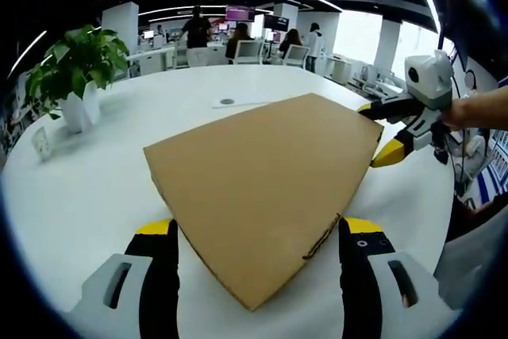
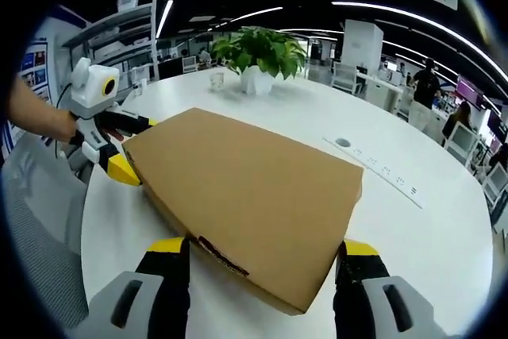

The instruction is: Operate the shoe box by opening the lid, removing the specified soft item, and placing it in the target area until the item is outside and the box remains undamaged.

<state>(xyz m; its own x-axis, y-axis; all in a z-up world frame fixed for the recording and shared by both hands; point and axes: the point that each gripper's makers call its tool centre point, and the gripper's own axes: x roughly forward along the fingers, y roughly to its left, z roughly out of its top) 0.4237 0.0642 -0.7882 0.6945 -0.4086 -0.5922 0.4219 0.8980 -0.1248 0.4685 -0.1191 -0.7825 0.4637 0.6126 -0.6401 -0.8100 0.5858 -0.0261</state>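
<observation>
Shoe box (image 1: 266,196) lying flat on the white table (image 1: 87,188), lid shut, plain brown cardboard, one corner poking between the jaws at 6 o'clock in the left gripper view. Same box corner-on at centre in the right gripper view, sitting toward 12 from the jaws there.

Left gripper (image 1: 258,263): jaws wide apart, straddling the near corner, not clamped on anything. Also visible at 9 o'clock in the right gripper view, held by a hand (image 2: 44,121), yellow tips right at the box corner, one jaw above the lid edge and one below.

Right gripper (image 2: 262,271): jaws apart, either side of the near corner, no grip. In the left gripper view at 2 o'clock, tips at the far corner, apparently bracketing the lid edge; contact too fine to confirm.

Probably light, thin board: stiff across the flat panel, weak at edges and corners, creases if pinched hard. Best taken by the lid lip near a corner with a shallow bite, lifted evenly from both ends to avoid racking or tearing. Soft item hidden inside.

Potted plant (image 1: 79,77) at 10 o'clock, well apart
</observation>
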